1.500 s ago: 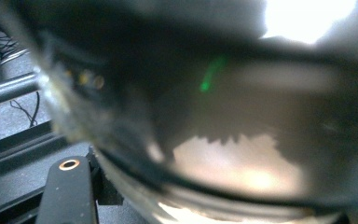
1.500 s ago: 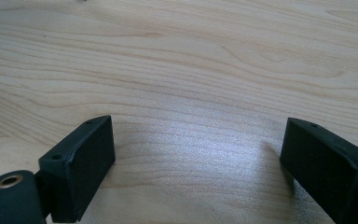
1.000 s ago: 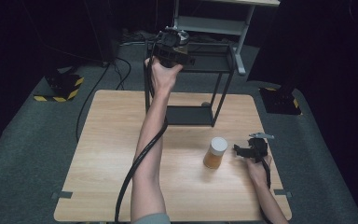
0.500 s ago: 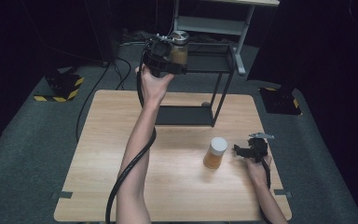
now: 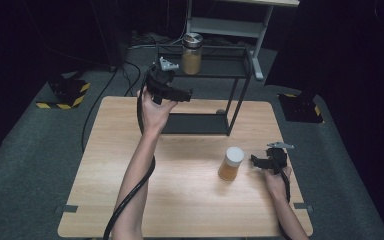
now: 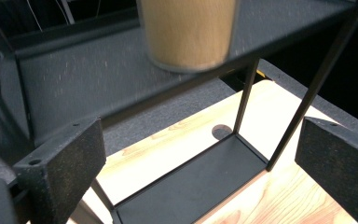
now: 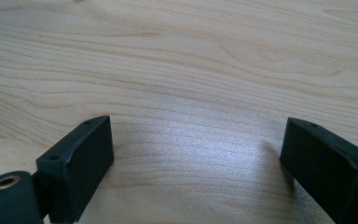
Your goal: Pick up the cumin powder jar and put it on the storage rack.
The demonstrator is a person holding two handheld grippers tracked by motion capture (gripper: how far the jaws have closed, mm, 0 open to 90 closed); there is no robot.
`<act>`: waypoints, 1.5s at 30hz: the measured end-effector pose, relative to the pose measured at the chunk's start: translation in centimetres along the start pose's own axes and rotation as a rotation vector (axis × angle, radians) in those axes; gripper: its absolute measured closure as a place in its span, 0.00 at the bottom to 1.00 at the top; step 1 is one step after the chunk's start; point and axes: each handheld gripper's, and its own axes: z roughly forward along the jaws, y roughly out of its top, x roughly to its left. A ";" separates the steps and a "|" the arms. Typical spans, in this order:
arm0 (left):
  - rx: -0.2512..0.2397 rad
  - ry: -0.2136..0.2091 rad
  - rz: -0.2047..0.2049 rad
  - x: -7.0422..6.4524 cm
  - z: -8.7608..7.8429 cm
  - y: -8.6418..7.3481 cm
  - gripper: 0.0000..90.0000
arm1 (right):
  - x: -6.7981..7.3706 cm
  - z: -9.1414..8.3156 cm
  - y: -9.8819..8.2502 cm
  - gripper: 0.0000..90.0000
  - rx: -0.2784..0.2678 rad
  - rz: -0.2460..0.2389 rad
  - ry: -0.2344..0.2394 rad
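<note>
A person stands at a light wooden counter (image 5: 130, 200), holding a black two-jaw tool in each hand. The left tool (image 5: 179, 93) is raised above the far left part of the counter, beside a black metal shelf rack (image 5: 240, 90) that stands at the counter's back edge. Its jaws are spread wide with nothing between them. On the rack's top shelf sits a jar with a silver lid (image 5: 192, 54), filled with tan material; it stands just beyond and to the right of the left tool, apart from it. In the left gripper view, the jar's blurred lower body (image 6: 189, 32) rests on the shelf above and between the parted jaws, with the rack's bottom tray (image 6: 191, 186) and thin legs below. The right tool (image 5: 260, 161) lies low at the counter's right side, jaws wide apart and empty, pointing left. A second jar with a white lid (image 5: 231, 163), holding amber contents, stands upright on the counter just to the left of the right tool, not touching it.
</note>
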 end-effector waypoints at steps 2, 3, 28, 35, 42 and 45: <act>-0.008 0.009 0.006 -0.2 -0.1 -1.3 0.01 | 0.0 0.0 0.0 0.10 0.000 0.001 -0.001; -0.006 0.016 0.007 -0.3 -0.1 -2.0 0.01 | 0.0 0.0 0.0 0.10 0.000 0.000 -0.001; 0.145 -0.025 -0.145 -0.7 5.8 -14.8 0.00 | 0.0 0.0 0.0 0.10 0.001 0.001 -0.002; 0.214 -0.001 -0.148 -2.0 7.8 -17.2 0.00 | 0.0 0.0 0.0 0.10 0.001 0.000 -0.002; 0.230 0.019 -0.152 -2.9 8.7 -18.7 0.00 | 0.1 0.0 0.0 0.10 0.001 0.000 -0.003; 0.237 0.015 -0.164 -3.0 9.0 -19.2 0.00 | 0.1 0.0 0.0 0.10 0.001 0.000 -0.003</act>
